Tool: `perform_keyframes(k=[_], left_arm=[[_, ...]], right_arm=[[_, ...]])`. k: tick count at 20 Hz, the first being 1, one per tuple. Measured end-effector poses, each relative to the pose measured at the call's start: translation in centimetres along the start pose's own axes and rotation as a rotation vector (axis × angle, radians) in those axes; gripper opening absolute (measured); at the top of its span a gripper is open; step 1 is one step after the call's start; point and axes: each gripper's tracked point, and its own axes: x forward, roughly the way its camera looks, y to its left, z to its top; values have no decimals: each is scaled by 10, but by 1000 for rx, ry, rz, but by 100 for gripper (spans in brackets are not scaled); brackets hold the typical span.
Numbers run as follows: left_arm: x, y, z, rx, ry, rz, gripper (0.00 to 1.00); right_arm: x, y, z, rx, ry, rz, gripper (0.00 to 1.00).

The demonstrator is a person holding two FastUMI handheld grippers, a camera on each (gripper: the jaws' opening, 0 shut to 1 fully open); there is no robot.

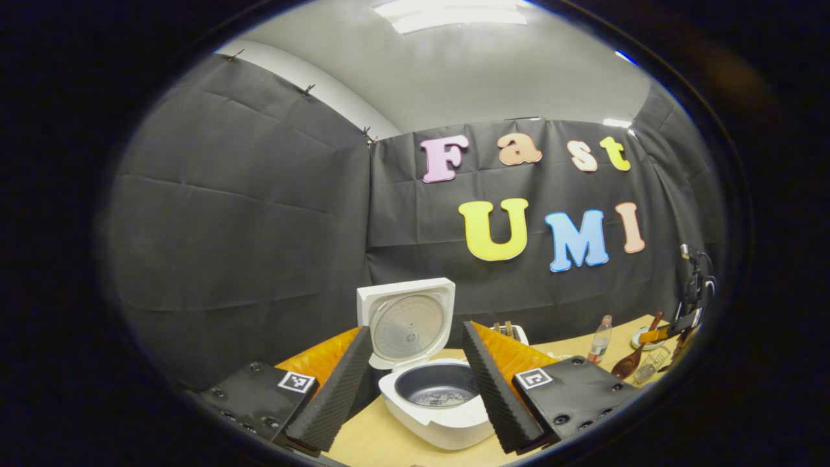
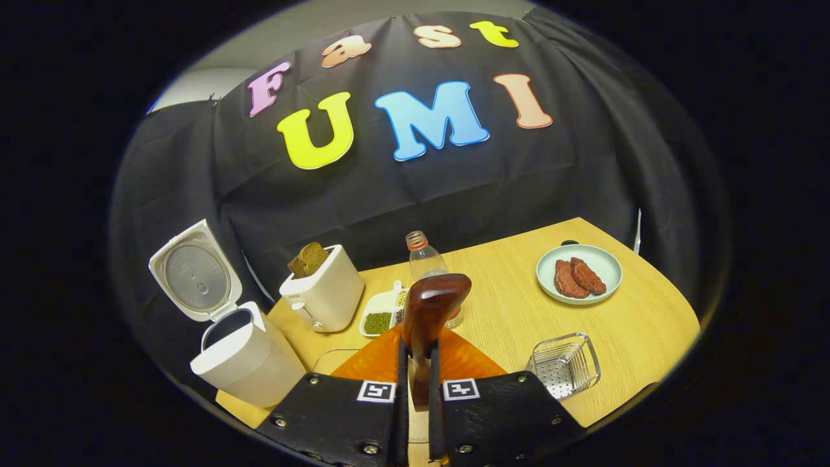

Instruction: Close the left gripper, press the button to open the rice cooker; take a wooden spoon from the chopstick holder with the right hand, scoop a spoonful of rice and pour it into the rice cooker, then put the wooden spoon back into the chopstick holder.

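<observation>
White rice cooker (image 1: 436,395) lid up, brown wooden spoon (image 2: 428,318) upright, wire chopstick holder (image 2: 565,364)

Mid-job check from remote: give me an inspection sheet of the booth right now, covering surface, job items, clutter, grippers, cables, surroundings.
Surface: wooden table, no spills seen.
Job's things: rice cooker lid up, some rice in the pot; wooden spoon in the right hand-held gripper; metal chopstick holder on the table, looks empty; divided dish of grains beside the toaster.
Clutter: toaster with bread, plastic bottle, plate of meat.
Grippers: left hand-held gripper open, facing the cooker; right shut on the spoon.
Cables: nothing seen.
Surroundings: black cloth walls.
</observation>
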Motion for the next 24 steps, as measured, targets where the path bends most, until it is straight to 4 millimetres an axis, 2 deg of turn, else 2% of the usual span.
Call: perform_keyframes(k=[7,10,13,17,21,24], left_arm=[[0,26,-11,19,16,27,96],[-2,32,-12,24,19,35,96],[0,35,-13,22,16,38,96],[0,31,-12,18,11,32,96],[-1,26,-10,17,3,26,96],[-1,22,-9,15,3,20,96]], right_arm=[[25,22,-40,-250,4,-49,12],[27,41,-49,-359,-19,-38,13],[27,63,-67,-378,-4,11,12],[25,77,-78,-293,39,65,13],[23,76,-78,-38,86,116,13],[27,60,-73,173,105,118,13]])
